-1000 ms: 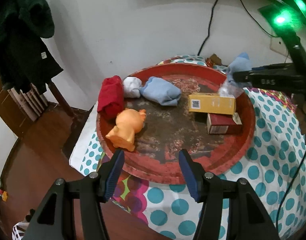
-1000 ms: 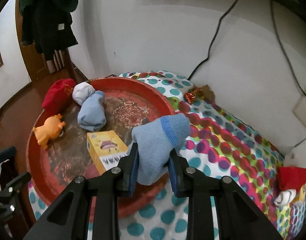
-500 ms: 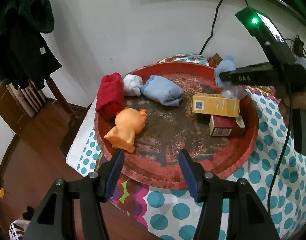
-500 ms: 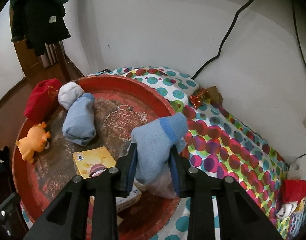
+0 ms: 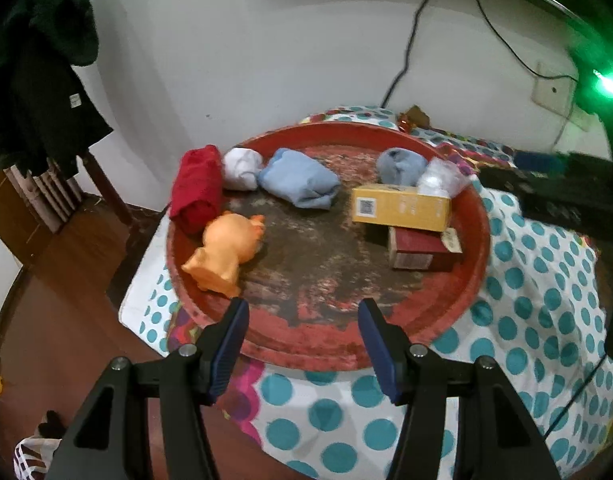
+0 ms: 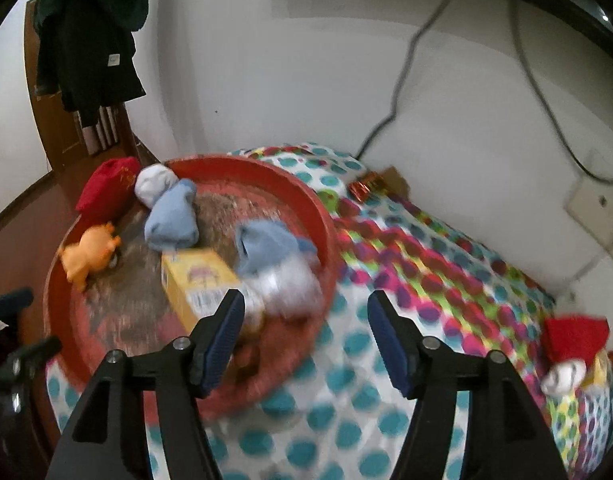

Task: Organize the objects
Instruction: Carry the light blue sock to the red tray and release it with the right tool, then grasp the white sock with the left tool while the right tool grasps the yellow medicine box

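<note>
On the red tray (image 5: 482, 216) sit two blue socks (image 6: 266, 244), boxes and a toy, the right tool (image 6: 306, 316) just opening empty beside it, while red and white socks (image 6: 574, 332) far from the tray look left to collect; left tool (image 5: 302, 328) open, idle.

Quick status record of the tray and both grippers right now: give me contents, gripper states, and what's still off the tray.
tray: round red tray on a dotted cloth
tray contents: red cloth roll, white sock ball, light blue sock bundle, second blue sock, plastic bag, yellow box, dark red box, orange toy
right gripper: fingers have just been opening, nothing between them; second blue sock lies in the tray
left gripper: open, empty
off tray: red and white items at far right, blurred
</note>
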The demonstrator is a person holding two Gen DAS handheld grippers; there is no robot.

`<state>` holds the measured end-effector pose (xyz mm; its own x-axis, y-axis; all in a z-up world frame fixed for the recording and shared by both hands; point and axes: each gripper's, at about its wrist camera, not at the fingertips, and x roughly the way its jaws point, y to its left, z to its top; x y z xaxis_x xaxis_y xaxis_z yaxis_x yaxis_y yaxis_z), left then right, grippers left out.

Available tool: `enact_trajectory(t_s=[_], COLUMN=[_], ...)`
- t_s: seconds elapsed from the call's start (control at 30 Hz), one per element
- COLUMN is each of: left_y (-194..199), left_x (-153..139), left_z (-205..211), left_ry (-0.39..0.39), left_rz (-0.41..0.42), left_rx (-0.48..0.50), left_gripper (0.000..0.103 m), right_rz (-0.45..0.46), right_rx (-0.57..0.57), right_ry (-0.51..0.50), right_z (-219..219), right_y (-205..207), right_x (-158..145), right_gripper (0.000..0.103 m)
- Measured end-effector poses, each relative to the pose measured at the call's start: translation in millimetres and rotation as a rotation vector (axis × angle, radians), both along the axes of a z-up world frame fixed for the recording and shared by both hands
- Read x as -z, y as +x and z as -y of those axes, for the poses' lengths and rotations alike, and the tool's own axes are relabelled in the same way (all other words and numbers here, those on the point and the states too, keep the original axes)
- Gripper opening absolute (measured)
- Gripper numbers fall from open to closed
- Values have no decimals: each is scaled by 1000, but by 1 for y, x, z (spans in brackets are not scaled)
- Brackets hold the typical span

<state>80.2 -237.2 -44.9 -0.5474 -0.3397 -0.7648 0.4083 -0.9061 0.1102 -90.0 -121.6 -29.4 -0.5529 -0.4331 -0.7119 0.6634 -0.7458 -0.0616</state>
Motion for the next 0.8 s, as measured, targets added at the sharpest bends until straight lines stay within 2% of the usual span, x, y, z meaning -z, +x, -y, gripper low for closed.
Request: enact_trajectory(t_s=[0.17, 0.33, 0.57, 0.67, 0.8], left_y=[-7, -22, -51, -70, -97], left_x=[2, 4, 4, 8, 13], left_z=[-27, -64, -115, -136, -161], left_ry=[-2, -25, -24, -29, -29], left_rz=[11, 29, 35, 47, 62], left_rx=[50, 123, 222, 262, 308], left_gripper=[58, 58, 58, 58, 58], right_rz=[25, 25, 35, 50, 71], right_rx=[53, 180, 471, 553, 593], right_ry=[26, 53, 9, -25, -29], right_z=[-68, -149, -272, -306, -321], right_y=[17, 14, -38, -67, -109], right_x=[15, 24, 29, 33, 41], right_gripper=[62, 62, 62, 62, 62])
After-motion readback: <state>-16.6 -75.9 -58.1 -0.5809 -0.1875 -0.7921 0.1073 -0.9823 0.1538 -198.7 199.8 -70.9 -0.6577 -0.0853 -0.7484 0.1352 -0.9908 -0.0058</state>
